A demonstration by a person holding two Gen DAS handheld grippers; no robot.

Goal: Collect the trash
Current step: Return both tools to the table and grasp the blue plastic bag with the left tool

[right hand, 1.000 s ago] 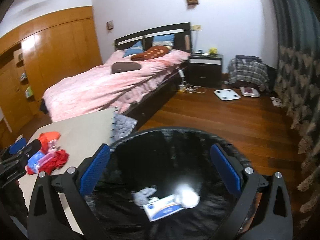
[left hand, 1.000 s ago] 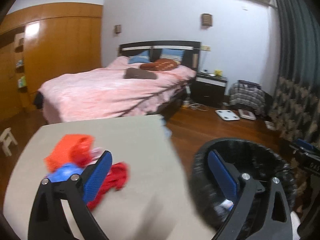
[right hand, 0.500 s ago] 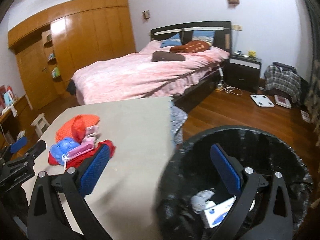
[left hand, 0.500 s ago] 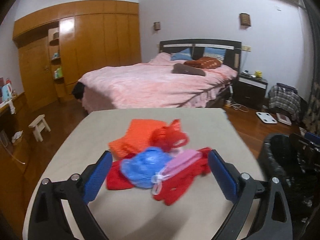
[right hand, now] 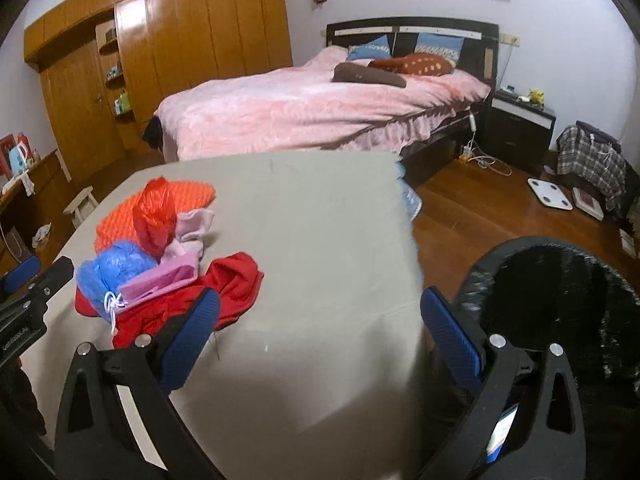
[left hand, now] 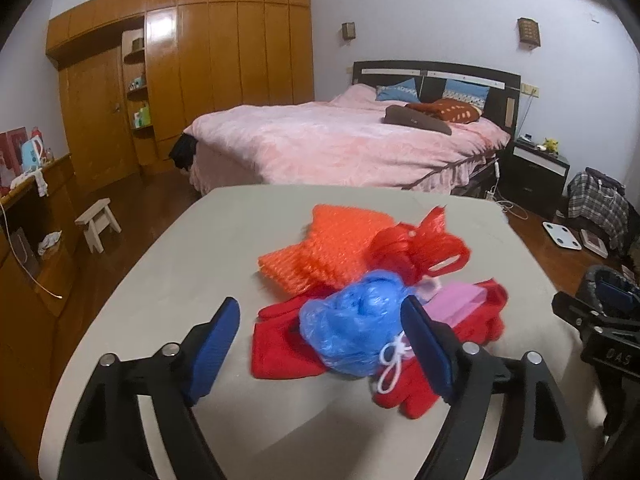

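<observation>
My left gripper [left hand: 320, 344] has just been closing a bit but is still wide, nothing pinched; the crinkly blue plastic bag [left hand: 356, 332] sits between the pads, lower centre of frame, its knotted white string [left hand: 390, 364] pointing toward me. It's on floppy red cloth [left hand: 280, 344], beside a bumpy orange mat [left hand: 328, 248], on the smooth grey table [left hand: 192, 248]. My right gripper [right hand: 320, 336] is wide open and empty, with the black-lined bin [right hand: 560, 280] at lower right.

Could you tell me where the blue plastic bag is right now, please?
The blue plastic bag sits on the table, atop the red cloth, just ahead of the left tongs. In the right wrist view it lies far left, beside the pink pouch.
</observation>
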